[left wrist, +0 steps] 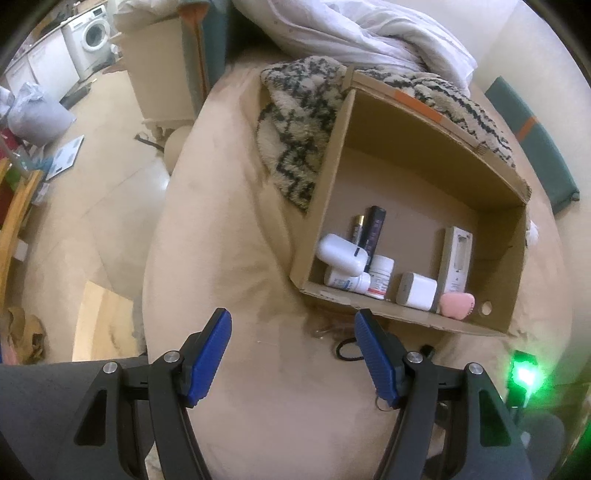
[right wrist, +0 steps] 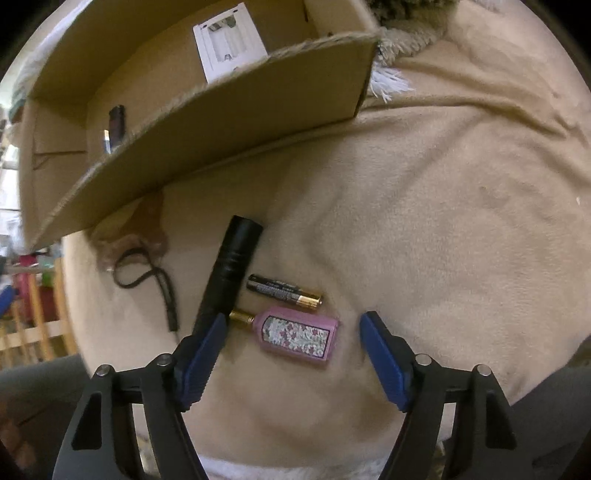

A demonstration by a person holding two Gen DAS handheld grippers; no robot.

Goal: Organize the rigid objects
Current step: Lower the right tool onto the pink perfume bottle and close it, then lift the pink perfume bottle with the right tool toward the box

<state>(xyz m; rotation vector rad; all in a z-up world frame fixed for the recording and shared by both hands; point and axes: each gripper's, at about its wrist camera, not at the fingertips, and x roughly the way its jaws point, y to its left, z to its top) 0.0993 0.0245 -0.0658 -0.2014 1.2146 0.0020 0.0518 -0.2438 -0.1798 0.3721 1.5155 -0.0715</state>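
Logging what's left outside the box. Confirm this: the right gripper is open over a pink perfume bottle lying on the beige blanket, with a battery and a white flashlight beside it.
One detail is wrong: the flashlight is black, not white. The right wrist view shows it. The rest holds: the right gripper is open over the pink perfume bottle on the beige blanket, with the battery beside it.

Washing machine (left wrist: 93, 35) by pale tiled floor (left wrist: 110, 155); beige blanket (left wrist: 229, 221) covers bed.

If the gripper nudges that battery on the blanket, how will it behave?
The battery is a smooth cylinder lying on its side, so it would probably roll. The soft tan blanket may slow it. It likely stays rigid, and could bump the pink perfume bottle close beside it.
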